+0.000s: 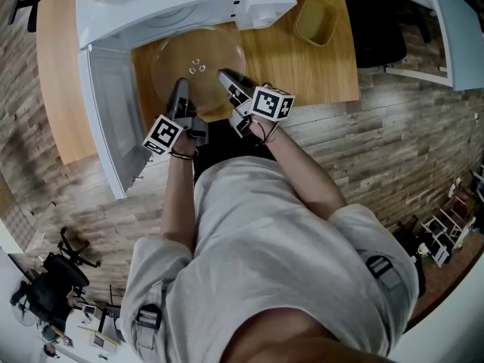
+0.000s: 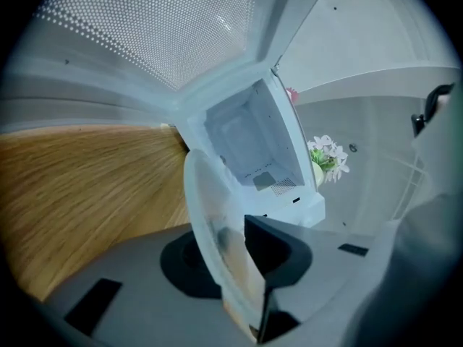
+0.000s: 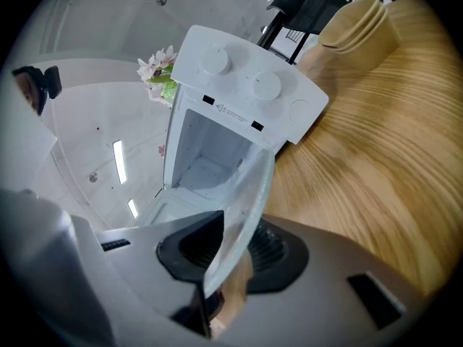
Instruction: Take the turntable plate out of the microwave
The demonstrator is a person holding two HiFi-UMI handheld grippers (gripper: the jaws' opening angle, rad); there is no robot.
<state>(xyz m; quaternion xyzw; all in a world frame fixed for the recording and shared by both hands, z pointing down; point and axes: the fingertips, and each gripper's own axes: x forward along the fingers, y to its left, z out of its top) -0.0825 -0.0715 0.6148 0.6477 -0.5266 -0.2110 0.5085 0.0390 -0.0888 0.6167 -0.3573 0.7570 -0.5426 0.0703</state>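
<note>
Left hand-held gripper (image 1: 180,89) and right hand-held gripper (image 1: 226,76) grip turntable plate (image 1: 203,48) rim.

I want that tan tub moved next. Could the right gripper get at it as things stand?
Probably not yet: the right gripper is clamped on the glass turntable plate, shared with the left gripper. Otherwise nothing on the tabletop stands between it and the tan tub.

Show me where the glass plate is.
Head view, upper centre: the glass plate is outside the open microwave, over the wooden table, clamped by left gripper and right gripper.
</note>
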